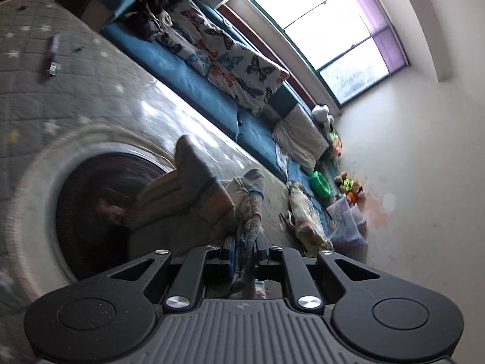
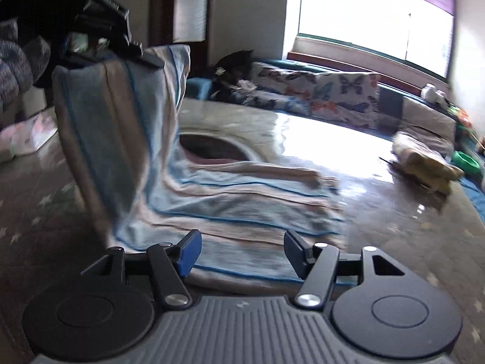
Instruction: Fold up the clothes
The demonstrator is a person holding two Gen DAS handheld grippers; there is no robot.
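A striped cloth in light blue, beige and white lies partly flat on a grey star-patterned mat. My left gripper is shut on one edge of the cloth and holds that end raised; it shows in the right wrist view at the top left, with the cloth hanging from it. My right gripper is open and empty, low over the near edge of the cloth.
A round dark patch with a white rim marks the mat under the cloth. A pen-like object lies on the mat. Blue cushions with butterfly pillows line the window wall. A folded yellowish bundle and toys lie at the right.
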